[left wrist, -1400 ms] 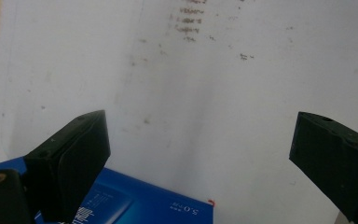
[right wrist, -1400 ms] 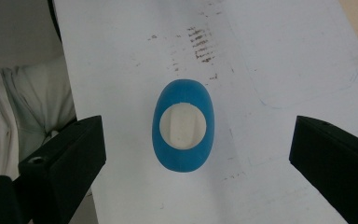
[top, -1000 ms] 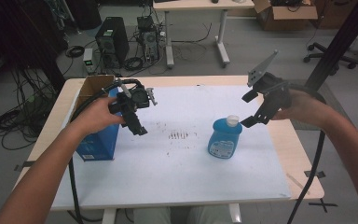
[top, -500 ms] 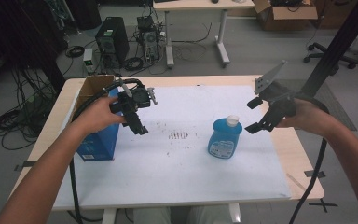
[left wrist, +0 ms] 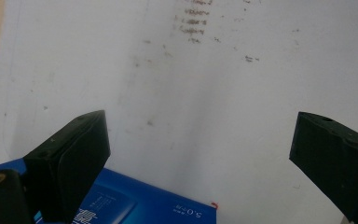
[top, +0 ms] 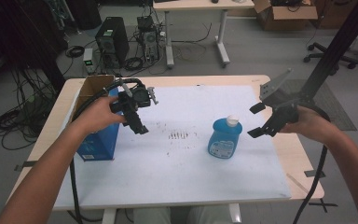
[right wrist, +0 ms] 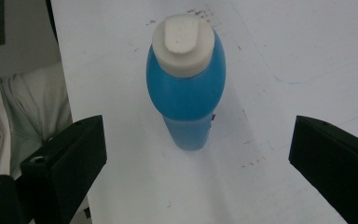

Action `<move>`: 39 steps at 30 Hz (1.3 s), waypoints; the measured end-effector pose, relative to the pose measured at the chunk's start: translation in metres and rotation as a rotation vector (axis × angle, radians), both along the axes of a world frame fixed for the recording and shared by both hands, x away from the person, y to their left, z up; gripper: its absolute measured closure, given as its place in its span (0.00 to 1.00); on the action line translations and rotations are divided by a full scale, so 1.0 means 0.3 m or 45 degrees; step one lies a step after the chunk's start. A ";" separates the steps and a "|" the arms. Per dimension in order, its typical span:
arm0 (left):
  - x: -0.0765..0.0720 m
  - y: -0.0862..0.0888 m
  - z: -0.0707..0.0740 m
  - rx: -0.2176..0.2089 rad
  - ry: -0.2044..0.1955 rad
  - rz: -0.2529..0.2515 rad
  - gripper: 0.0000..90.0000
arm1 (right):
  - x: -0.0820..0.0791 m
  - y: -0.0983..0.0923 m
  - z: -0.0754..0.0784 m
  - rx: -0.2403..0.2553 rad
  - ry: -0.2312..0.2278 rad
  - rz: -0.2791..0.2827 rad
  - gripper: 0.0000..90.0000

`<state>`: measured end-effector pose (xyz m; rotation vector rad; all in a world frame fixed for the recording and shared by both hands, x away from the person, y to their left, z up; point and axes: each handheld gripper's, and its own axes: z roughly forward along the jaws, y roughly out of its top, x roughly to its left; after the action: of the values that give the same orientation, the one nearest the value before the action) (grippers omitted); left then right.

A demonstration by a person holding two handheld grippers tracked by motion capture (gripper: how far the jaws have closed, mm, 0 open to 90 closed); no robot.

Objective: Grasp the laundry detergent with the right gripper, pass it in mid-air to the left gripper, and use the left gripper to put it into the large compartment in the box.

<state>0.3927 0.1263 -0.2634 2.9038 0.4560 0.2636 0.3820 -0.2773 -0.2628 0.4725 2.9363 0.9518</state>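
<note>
Bottle (right wrist: 186, 88) risk begins at the right gripper's (top: 260, 120) fingertips: its jaws stand wide apart, empty, held above the desk just off the blue bottle's right side, with a clear gap between them and the plastic. In the right gripper view the bottle stands upright between the two black jaws, white cap (right wrist: 182, 44) toward the camera, resting on the white mat (top: 177, 172) a little right of the desk's middle, well in from the right edge.

What could go wrong from here is mostly a matter of approach. The bottle is tall and narrow at its foot, so if one jaw meets it before the other, the push would likely tip it or skate it across the smooth mat. A grip taken high on the rounded shoulder or on the cap could squeeze the body upward and out of the jaws; a grip lower on the flatter label area looks safer. A hard squeeze on soft plastic might also force liquid at the cap, though whether the cap is sealed cannot be told.

Farther out, the left gripper (top: 139, 122) also has its jaws spread with nothing between them, hovering at the top of the blue box (top: 98, 142) near the desk's left edge. The cardboard box (top: 91, 88) behind it stands open. The two hands are well apart, so a clash looks unlikely, but a trailing cable could drag the blue box.
</note>
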 end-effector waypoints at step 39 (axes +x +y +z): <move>0.000 -0.019 -0.011 0.005 0.002 -0.011 0.06 | -0.028 -0.094 -0.145 0.201 -0.023 -0.051 0.04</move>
<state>0.3928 0.1205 -0.2666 2.9097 0.4434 0.2612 0.3735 -0.3054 -0.3062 0.5232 2.8370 1.1817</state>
